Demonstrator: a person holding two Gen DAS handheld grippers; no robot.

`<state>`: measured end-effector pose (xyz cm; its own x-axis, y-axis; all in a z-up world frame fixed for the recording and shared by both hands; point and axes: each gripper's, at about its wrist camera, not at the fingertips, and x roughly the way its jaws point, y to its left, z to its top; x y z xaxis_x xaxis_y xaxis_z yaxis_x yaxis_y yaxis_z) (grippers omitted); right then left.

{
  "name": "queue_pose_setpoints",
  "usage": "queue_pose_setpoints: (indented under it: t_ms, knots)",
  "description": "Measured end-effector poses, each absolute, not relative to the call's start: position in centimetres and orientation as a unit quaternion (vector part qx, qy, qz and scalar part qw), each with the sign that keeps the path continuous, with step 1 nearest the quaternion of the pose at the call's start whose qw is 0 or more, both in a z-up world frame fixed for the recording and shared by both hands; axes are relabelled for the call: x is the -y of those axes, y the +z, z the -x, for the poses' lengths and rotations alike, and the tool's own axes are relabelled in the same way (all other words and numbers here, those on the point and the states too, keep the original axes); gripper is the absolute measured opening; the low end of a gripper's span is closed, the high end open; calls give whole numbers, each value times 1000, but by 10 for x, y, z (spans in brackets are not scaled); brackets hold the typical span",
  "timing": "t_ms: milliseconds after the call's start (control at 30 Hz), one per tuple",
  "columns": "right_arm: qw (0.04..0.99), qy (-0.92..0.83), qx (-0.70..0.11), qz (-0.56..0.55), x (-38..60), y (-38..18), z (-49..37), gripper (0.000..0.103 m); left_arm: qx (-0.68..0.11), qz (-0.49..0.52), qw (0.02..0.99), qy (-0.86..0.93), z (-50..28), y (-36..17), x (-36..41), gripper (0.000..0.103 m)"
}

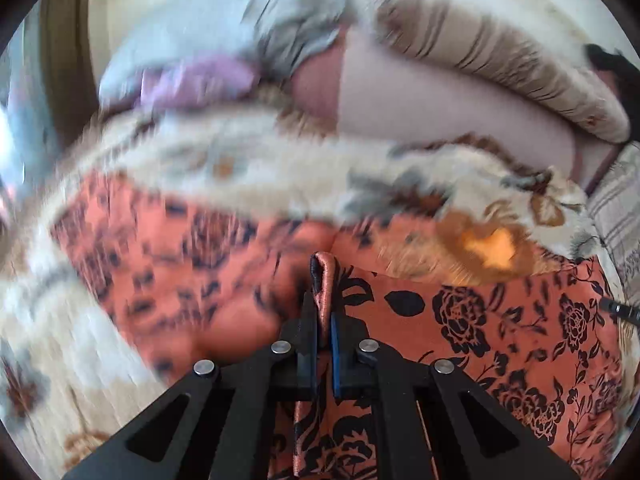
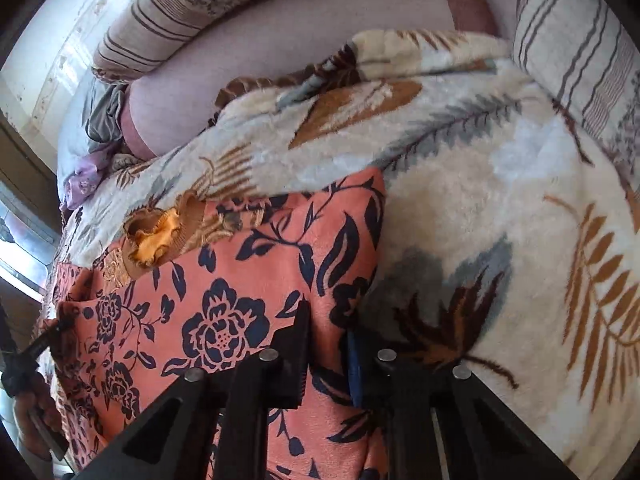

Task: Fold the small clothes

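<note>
An orange garment with a dark flower print (image 1: 460, 320) lies spread on a fleece blanket. In the left wrist view my left gripper (image 1: 321, 304) is shut on a pinched fold of its edge, which sticks up between the pads. The right wrist view shows the same orange garment (image 2: 224, 320), with my right gripper (image 2: 328, 320) shut on its right edge and cloth running between the black finger and the blue pad. Each view catches the other gripper at the garment's far side: the right gripper's tip (image 1: 618, 310) and the left gripper (image 2: 44, 336).
The cream blanket with leaf print (image 2: 460, 208) covers the bed. A small yellow-orange frilled piece (image 2: 154, 240) lies at the garment's far edge. Grey and purple clothes (image 2: 100, 140) sit at the back left. Striped pillows (image 2: 580, 60) lie on a pink sheet (image 2: 280, 32).
</note>
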<state>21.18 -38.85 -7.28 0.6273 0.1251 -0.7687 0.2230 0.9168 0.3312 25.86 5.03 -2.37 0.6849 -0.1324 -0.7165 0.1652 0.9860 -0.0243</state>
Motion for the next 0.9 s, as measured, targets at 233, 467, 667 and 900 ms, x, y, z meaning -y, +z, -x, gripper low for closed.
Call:
queue_pose_setpoints:
  t_ms: [233,467,667,900]
  knots:
    - [848,-67,-451,-271,414,-106,-207,33,-444,-74,890,-74,-281,-77,-47,11]
    - [877,-28,-367,-309,406,-42,-161,78,-358,-74,927,-88,-226,-20,-64,66]
    - [823,24,-451,-344,376,-92,-165,90,-379,43,922,-57,-222,-11,-134,69]
    - [903,-32,-308,-298,332,-44,-110,97,-410,293,863,23,-233,-46,-265,69]
